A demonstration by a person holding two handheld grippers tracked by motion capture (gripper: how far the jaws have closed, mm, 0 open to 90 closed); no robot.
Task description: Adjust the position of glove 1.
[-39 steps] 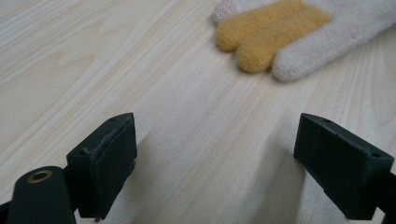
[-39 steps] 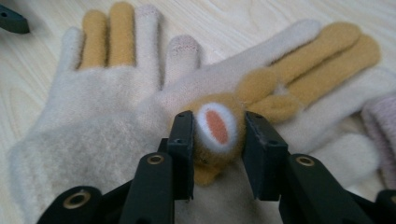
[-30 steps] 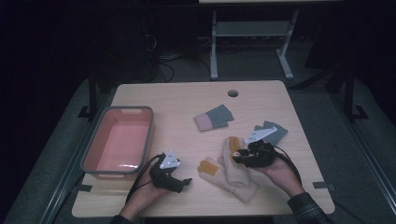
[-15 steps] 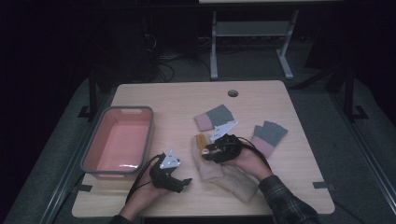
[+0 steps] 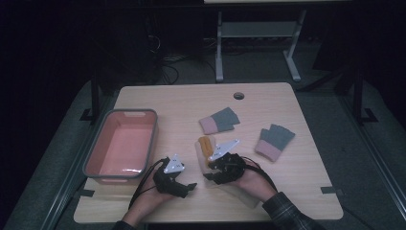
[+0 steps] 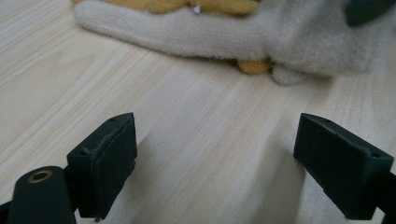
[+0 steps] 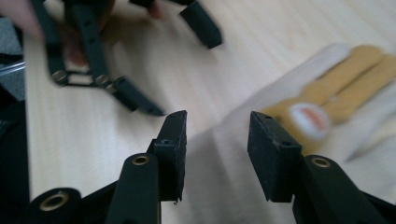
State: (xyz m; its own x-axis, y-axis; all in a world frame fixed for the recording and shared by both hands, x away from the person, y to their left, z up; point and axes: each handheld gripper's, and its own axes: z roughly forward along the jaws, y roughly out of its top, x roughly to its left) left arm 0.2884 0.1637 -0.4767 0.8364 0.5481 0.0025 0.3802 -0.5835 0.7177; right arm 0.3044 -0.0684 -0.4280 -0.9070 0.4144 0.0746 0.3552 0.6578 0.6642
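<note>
Wooden table (image 5: 287, 191) fills the frame centre of the high view. Pink bin (image 5: 122, 144) sits centre-left, open side up and with nothing in it, likely the drop spot for the gloves. Cream glove with orange fingers (image 5: 205, 147) lies flat at centre, mostly under the right gripper (image 5: 214, 173), which hangs over its near end; the jaws have just been opening and stand partly apart with cloth below them, not pinched. Left gripper (image 5: 186, 188), lower centre-left, is parked on bare wood just beside the glove, jaws wide apart on nothing. Two grey-and-pink fingerless gloves (image 5: 219, 120) (image 5: 274, 142) lie apart, upper centre and right. Small round patch (image 7: 309, 120) on an orange finger: too blurred to read.
</note>
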